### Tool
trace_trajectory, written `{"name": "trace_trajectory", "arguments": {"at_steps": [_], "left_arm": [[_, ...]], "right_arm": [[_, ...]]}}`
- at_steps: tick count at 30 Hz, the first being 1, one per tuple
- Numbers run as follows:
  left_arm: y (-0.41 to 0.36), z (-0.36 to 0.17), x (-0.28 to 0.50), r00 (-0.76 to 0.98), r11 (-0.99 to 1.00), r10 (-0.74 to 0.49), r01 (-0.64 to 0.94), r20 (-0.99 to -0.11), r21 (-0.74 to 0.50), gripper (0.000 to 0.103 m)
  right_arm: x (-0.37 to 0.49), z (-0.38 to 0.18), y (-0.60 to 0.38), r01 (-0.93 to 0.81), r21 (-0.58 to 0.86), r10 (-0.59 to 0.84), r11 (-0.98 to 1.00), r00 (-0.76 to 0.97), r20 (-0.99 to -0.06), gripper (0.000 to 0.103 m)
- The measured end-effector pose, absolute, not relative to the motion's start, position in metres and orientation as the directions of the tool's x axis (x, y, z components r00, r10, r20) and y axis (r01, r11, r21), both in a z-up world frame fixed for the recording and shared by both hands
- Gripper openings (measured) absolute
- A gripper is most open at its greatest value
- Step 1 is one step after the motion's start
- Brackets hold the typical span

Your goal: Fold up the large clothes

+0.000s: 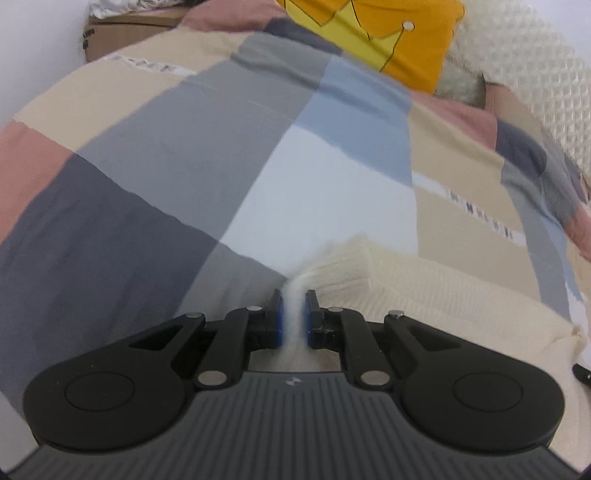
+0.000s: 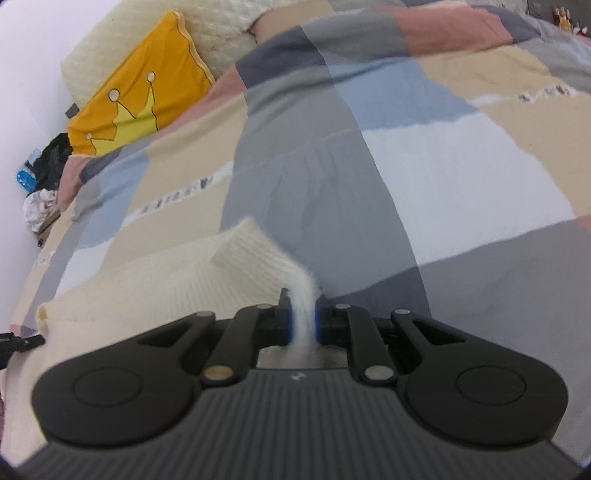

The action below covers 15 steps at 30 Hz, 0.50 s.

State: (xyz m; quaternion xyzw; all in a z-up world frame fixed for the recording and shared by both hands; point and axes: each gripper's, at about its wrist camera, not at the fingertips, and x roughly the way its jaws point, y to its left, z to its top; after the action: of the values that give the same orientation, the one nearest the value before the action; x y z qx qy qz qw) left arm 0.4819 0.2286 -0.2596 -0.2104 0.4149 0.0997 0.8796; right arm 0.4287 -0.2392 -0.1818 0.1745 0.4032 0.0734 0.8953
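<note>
Fabric fills the narrow gap between the blue pads of the left gripper (image 1: 294, 314): a pinched fold of the cream knit sweater (image 1: 424, 291), clamped tight. The right gripper (image 2: 303, 317) is clenched the same way on another bunch of the same sweater (image 2: 155, 280). From the left fingers the sweater spreads away to the right; from the right fingers it spreads to the left, so it lies stretched crosswise between the two grips, its long axis running side to side on the bed. A ribbed, folded part, perhaps a cuff or collar, juts forward just beyond each pair of fingers, pointing toward the pillows. The sweater rests on a patchwork bedspread (image 1: 155, 184) of grey, blue, beige and pink blocks. Farther off lie a yellow pillow (image 2: 140, 99) with a crown drawing and a cream quilted pillow (image 2: 221, 26). Both views are blurred, the sweater's near edge is hidden beneath the gripper bodies, and its full outline is cut off, so which part each gripper holds cannot be told.
</note>
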Motion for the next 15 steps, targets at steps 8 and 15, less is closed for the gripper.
{"name": "trace_trajectory", "arguments": {"at_steps": [8,15], "left_arm": [[0.231,-0.269,0.486,0.615,0.885,-0.037,-0.345,-0.787,-0.312,0.014],[0.212,-0.234,0.473,0.627,0.929,-0.021,-0.276,-0.778,-0.247,0.055]], "right_arm": [[0.431,-0.189,-0.233,-0.009,0.350,0.275,0.937,0.639,-0.719,0.013],[0.417,-0.166,-0.239,-0.016,0.404,0.316,0.915,0.651,-0.691,0.022]]}}
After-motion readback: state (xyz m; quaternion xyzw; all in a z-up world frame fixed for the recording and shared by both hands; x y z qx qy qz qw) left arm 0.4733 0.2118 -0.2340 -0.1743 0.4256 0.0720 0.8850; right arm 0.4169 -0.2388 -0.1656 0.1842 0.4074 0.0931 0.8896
